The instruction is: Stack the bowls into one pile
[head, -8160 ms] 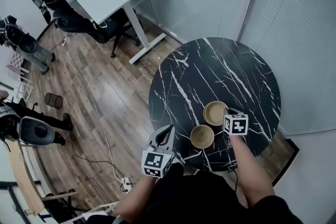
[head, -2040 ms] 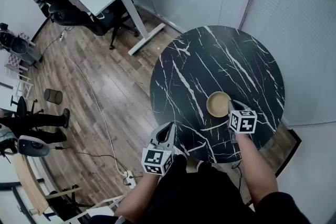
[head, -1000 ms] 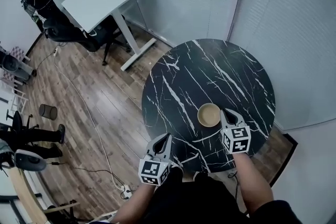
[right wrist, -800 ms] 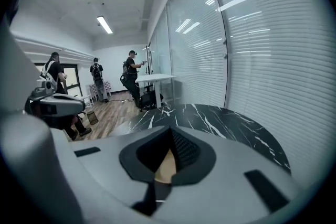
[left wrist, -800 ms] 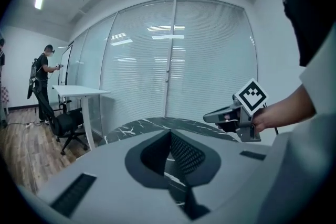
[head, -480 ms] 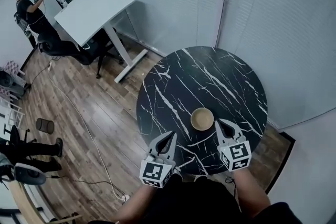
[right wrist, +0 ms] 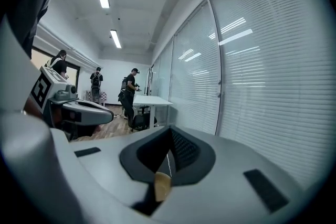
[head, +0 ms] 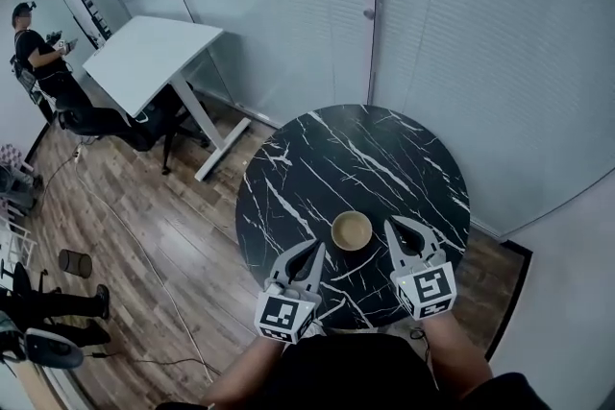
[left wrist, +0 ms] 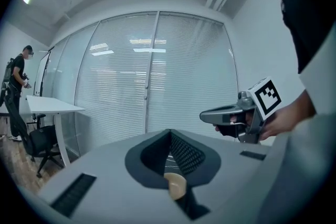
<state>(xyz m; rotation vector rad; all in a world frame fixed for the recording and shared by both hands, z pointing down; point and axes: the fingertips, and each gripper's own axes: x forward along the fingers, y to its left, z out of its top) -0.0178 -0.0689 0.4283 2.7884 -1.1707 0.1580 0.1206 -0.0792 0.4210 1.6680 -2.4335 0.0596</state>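
The tan bowls stand as one pile (head: 352, 229) near the front edge of the round black marble table (head: 384, 158). In the head view my left gripper (head: 317, 248) hovers at the pile's front left, shut and empty. To the right of the pile my right gripper (head: 392, 223) is also shut with nothing in it. Both are clear of the bowls. A sliver of the pile (left wrist: 175, 185) shows under the shut jaws of the left gripper (left wrist: 169, 132), and again, as bowls (right wrist: 162, 185), under the right gripper (right wrist: 170, 129).
A white desk (head: 144, 58) with a black chair (head: 144, 130) stands at the far left on the wooden floor. A person (head: 36, 53) stands beyond it. Glass walls with blinds (head: 461, 34) close the room behind the table.
Two bowls stood apart at first; now there is one pile. Over the last second both grippers rose and drew back from it, and the right gripper left the bowl's rim.
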